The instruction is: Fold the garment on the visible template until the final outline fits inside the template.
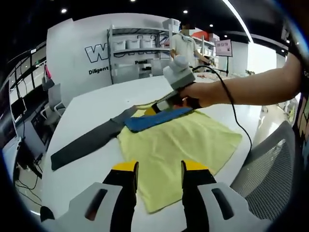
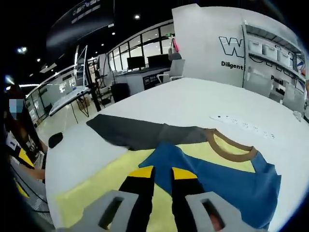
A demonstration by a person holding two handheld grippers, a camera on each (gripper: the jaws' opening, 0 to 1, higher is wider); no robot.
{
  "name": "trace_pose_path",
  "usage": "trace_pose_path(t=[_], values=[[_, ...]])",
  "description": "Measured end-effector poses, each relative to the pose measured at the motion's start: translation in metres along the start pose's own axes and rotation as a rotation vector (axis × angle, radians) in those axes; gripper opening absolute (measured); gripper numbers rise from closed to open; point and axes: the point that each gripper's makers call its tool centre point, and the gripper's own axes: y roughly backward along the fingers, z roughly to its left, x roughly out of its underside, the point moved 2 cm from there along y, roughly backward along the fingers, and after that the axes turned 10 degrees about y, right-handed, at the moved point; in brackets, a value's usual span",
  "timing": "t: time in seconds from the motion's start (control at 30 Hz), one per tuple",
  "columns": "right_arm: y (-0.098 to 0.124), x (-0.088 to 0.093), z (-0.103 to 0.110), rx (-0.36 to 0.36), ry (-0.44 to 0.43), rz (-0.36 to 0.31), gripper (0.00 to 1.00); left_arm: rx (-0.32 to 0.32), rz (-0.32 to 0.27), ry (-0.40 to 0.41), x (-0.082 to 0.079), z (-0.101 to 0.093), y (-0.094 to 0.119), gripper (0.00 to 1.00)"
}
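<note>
The white wall (image 2: 231,38) reads "Diligent" under a large "W".

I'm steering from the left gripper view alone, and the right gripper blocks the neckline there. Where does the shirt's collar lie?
Observer: In the right gripper view the brown collar lies flat on the table, just beyond the blue sleeve.
Operator: How do the right gripper's jaws stand?
Observer: The right gripper has its jaws close together, tips at the blue sleeve's edge. I cannot tell whether they pinch cloth.
Operator: Anything on the table past the collar?
Observer: A faint row of small marks runs across the white table.
</note>
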Motion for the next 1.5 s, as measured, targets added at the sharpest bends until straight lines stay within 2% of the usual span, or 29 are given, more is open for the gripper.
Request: trace_pose_path(t=[0.47, 0.8, 0.97, 1.1, 1.23, 1.3, 1.43, 1.5], values=[[0.061, 0.016, -0.020, 0.111, -0.026, -0.021, 0.14, -0.006, -0.014, -0.005, -0.008, 0.006, -0.005, 0.33], [0.085, 0.031, -0.016, 0.147, -0.064, -0.025, 0.18, -0.017, -0.030, 0.017, -0.012, 0.012, -0.009, 0.33], [0.092, 0.038, -0.010, 0.142, -0.085, -0.020, 0.20, -0.026, -0.031, 0.033, -0.012, 0.016, -0.010, 0.33], [0.099, 0.038, -0.001, 0.121, -0.103, -0.041, 0.24, -0.034, -0.031, 0.049, -0.009, 0.021, -0.012, 0.33], [0.100, 0.037, 0.008, 0.105, -0.059, -0.049, 0.26, -0.038, -0.034, 0.060, -0.008, 0.023, -0.012, 0.33], [0.099, 0.034, 0.015, 0.063, -0.080, -0.059, 0.31, -0.045, -0.029, 0.057, -0.007, 0.026, -0.013, 0.33], [0.103, 0.032, 0.025, 0.046, -0.021, -0.054, 0.34, -0.062, -0.035, 0.074, -0.008, 0.032, -0.012, 0.33], [0.104, 0.032, 0.029, 0.035, -0.035, -0.069, 0.43, -0.070, -0.037, 0.074, -0.008, 0.036, -0.012, 0.34]])
